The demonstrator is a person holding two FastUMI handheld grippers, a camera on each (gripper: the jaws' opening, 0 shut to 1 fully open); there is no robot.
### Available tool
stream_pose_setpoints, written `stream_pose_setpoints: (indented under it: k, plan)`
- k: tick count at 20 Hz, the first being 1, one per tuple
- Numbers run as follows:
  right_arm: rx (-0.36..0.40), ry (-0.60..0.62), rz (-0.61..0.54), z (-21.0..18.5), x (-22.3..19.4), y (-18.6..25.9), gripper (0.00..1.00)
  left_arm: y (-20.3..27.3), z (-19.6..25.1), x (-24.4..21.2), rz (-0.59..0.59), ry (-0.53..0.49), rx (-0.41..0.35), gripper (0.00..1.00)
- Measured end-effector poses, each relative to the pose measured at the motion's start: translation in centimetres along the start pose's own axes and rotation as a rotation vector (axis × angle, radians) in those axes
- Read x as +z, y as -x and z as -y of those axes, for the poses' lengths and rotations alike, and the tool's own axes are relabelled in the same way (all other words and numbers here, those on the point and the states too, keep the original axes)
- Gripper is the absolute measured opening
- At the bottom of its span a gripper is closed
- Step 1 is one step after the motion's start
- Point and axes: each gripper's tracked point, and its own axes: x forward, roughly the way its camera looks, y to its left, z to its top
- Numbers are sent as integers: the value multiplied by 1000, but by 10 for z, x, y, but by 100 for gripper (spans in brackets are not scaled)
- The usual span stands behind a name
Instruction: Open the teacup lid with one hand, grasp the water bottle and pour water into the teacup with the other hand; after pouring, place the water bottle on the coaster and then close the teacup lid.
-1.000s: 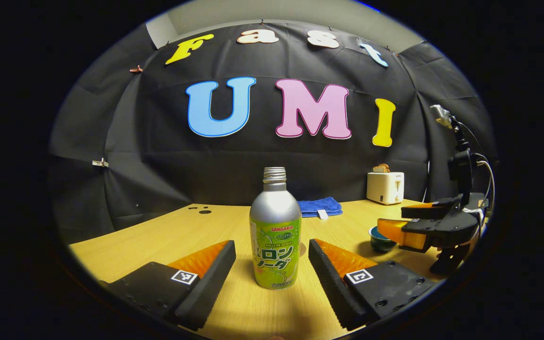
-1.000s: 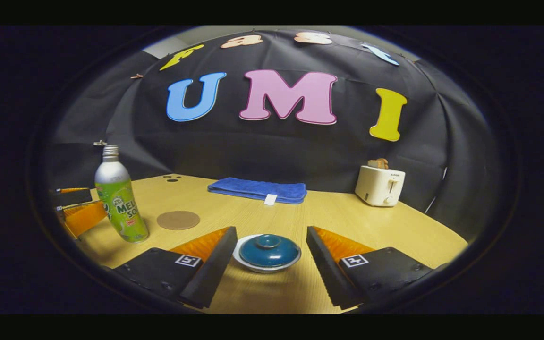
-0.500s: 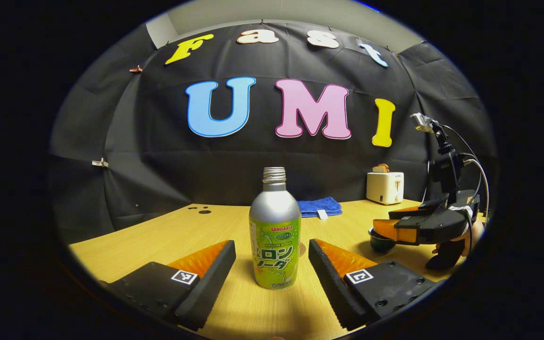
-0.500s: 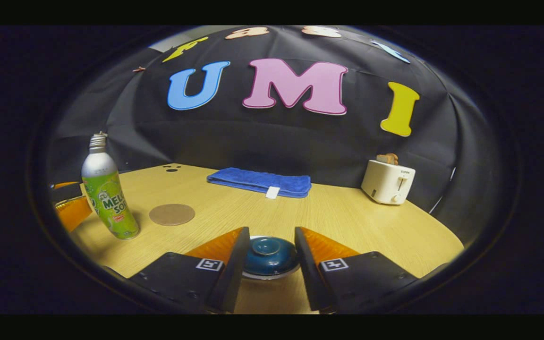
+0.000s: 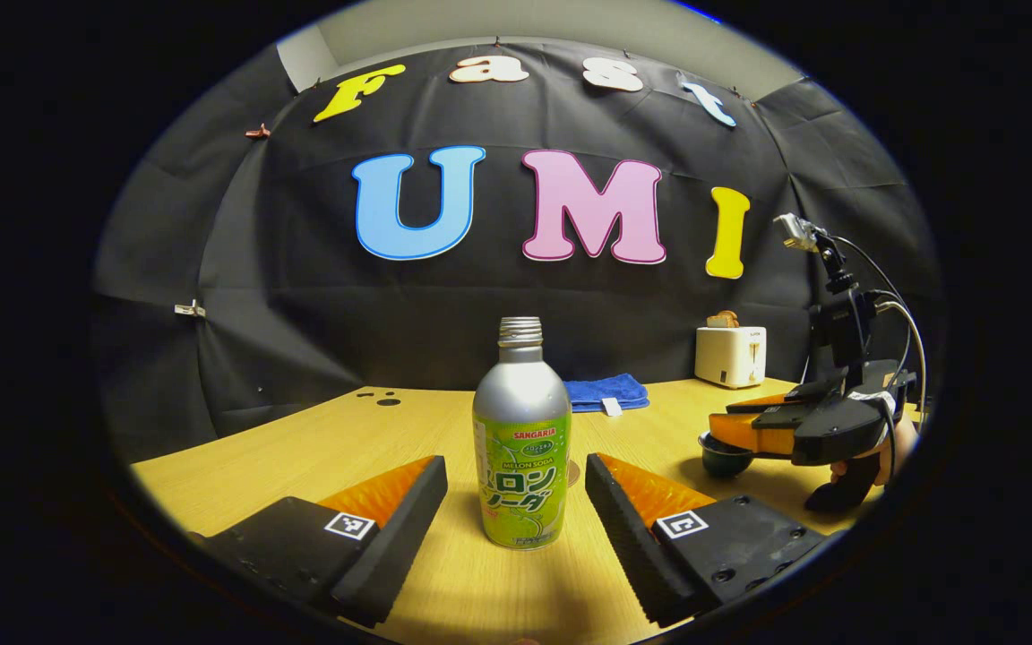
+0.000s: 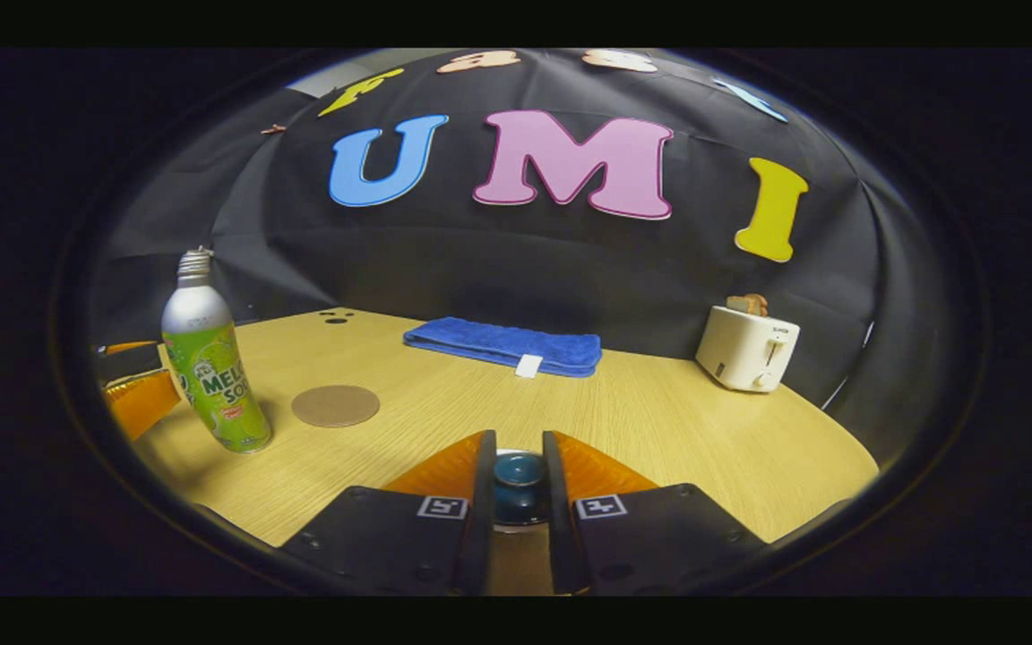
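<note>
Left tool point(image 5: 516, 502): fingers wide apart, flanking the upright bottle point(image 5: 521, 439) without touching it.
Right tool point(image 6: 516, 488): fingers narrow, closed on the knob of the blue lid point(image 6: 518, 475), which sits on the cup on the desk point(image 6: 659, 430).
Coaster point(image 6: 335, 405): flat on the desk, just beside the bottle, at 10 o'clock from the lid.
Blue towel point(image 6: 503, 345): at 12 o'clock.
Toaster point(image 6: 747, 349): at 2 o'clock.

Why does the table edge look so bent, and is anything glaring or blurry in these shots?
Left gripper view: fisheye lens curves the table; the bottle is sharp, with a soft sheen on its silver shoulder and a shadow toward the camera. Right gripper view: same bending; the towel and toaster look slightly softer, with no harsh glare.
</note>
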Motion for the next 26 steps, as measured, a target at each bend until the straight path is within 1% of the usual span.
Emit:
stream_pose_setpoints:
  k: [3, 4, 5, 6, 7, 8, 9, 10, 11, 16, 17, 18, 23, 25, 26]
  plan:
    - [1, 6, 21, 1, 7, 2, 29, -1, -1, 0, -1, 0, 7, 98]
    - [4, 0, 33, 1, 13, 4, 24, -1, -1, 0, -1, 0, 9, 98]
    - [4, -9, 47, 2, 19, 7, 29, -1, 0, 0, -1, 0, 8, 98]
    - [5, -18, 57, 5, 25, 11, 28, -1, 0, 0, -1, 0, 7, 99]
    - [6, -25, 67, 7, 29, 15, 24, -2, 0, 0, -1, 0, 5, 99]
    - [6, -32, 75, 9, 32, 21, 24, -2, 0, 0, -1, 0, 3, 98]
    - [5, -38, 84, 12, 35, 29, 28, -3, 0, 0, -1, 0, 2, 98]
    - [-1, -45, 94, 17, 37, 36, 29, -5, 1, -1, -2, 0, 1, 98]
    - [-8, -51, 100, 23, 38, 43, 24, -8, 2, -1, -2, 0, -1, 98]
    - [-48, -105, 117, 47, 27, 73, 24, -31, 2, 0, -2, 0, 1, 98]
    - [-57, -119, 120, 51, 23, 77, 29, -34, 2, 1, -2, 0, 0, 98]
    - [-63, -131, 124, 55, 19, 80, 29, -38, 2, 0, -2, 0, -3, 99]
    - [-55, -180, 99, 54, -3, 79, 29, -56, 2, 1, 0, 0, -6, 98]
    - [-48, -182, 89, 49, -8, 77, 29, -61, 1, 1, 0, 0, -3, 98]
    - [-46, -179, 103, 49, -4, 78, 29, -65, 1, 1, 0, 1, -4, 98]
